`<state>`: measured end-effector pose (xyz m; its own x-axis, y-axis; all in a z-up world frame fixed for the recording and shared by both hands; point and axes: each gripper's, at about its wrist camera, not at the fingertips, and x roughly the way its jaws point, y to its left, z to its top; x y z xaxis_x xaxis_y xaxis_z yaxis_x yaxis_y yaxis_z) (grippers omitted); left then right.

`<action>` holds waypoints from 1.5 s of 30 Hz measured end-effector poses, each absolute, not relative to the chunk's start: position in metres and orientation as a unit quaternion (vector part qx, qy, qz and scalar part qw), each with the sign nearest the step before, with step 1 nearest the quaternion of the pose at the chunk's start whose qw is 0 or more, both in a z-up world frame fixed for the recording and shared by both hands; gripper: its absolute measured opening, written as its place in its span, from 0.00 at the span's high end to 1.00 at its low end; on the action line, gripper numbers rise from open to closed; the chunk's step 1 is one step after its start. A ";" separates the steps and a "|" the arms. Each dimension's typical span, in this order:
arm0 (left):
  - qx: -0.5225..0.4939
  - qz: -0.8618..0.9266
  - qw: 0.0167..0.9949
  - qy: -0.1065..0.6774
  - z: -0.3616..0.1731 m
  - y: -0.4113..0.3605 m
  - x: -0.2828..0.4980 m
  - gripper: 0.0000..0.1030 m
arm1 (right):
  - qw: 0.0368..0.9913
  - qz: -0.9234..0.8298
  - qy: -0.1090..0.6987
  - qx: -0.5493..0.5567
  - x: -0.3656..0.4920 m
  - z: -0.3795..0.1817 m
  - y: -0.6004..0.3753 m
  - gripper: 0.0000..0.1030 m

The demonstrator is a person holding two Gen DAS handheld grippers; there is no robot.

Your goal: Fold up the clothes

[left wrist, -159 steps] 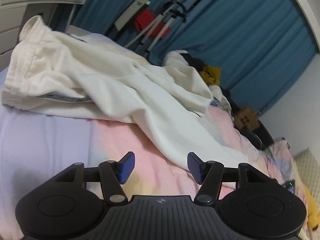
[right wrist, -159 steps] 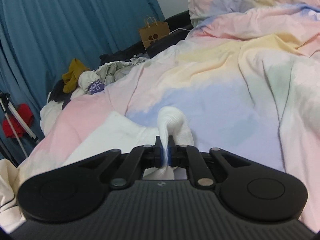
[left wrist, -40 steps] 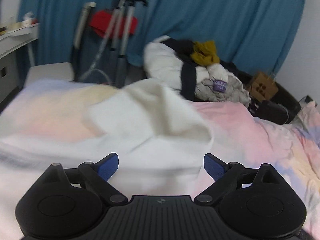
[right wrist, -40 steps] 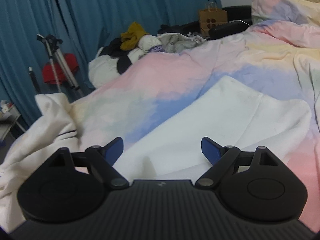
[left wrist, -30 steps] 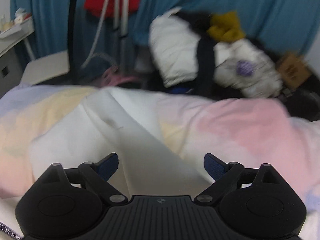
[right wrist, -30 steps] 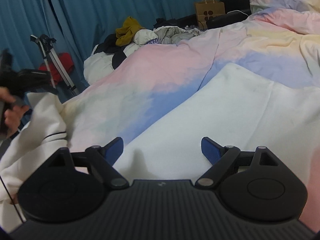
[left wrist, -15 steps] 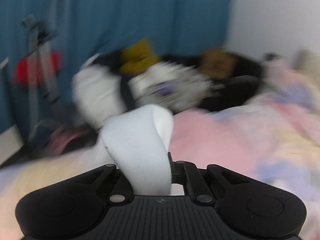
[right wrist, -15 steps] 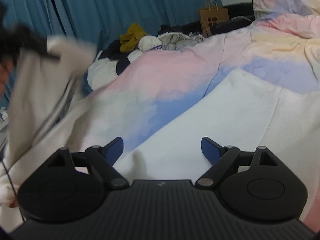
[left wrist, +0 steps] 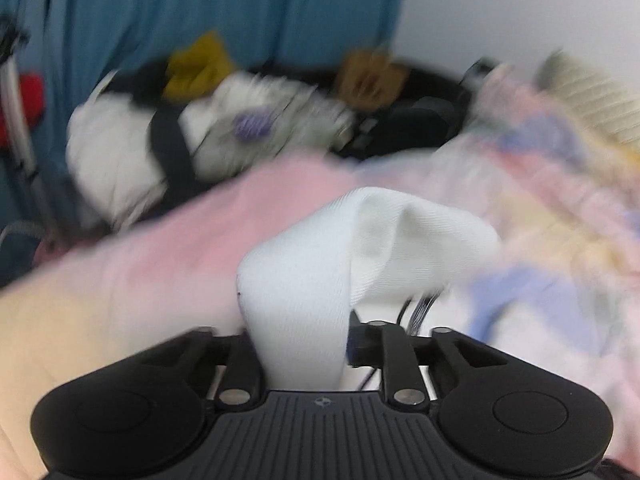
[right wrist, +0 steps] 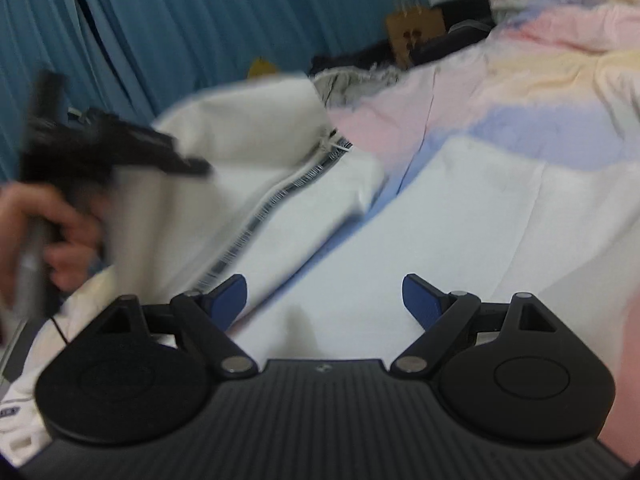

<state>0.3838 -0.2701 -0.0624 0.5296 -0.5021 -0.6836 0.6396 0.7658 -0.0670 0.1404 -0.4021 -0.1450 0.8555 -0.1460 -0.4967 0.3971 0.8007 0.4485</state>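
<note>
Two grippers [left wrist: 298, 344] [right wrist: 325, 300], one white garment [left wrist: 320, 280], one paper bag [right wrist: 416, 26]

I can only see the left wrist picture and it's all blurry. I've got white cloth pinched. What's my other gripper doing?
Observer: The right hand-held gripper is open, holding nothing, over the flat part of the white garment.
Operator: Can you see my left one from there?
Observer: Yes. The left hand-held gripper is raised at the left, with cloth hanging from it.
Operator: Is there anything on the cloth?
Observer: A seam with a gray printed stripe runs down the lifted part.
Operator: Is the cloth on the bed?
Observer: The flat part lies on the pastel bedcover.
</note>
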 end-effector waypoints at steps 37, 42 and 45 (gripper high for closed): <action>0.083 -0.042 0.944 0.317 -0.097 0.061 0.174 0.55 | 0.863 -0.160 0.271 0.395 0.285 -0.161 -0.499 0.45; 0.052 -0.034 0.957 0.285 -0.099 0.065 0.184 0.85 | 0.866 -0.226 0.317 0.315 0.344 -0.141 -0.486 0.93; 0.023 -0.043 0.963 0.266 -0.091 0.073 0.183 0.88 | 0.889 -0.214 0.300 0.273 0.374 -0.093 -0.469 0.94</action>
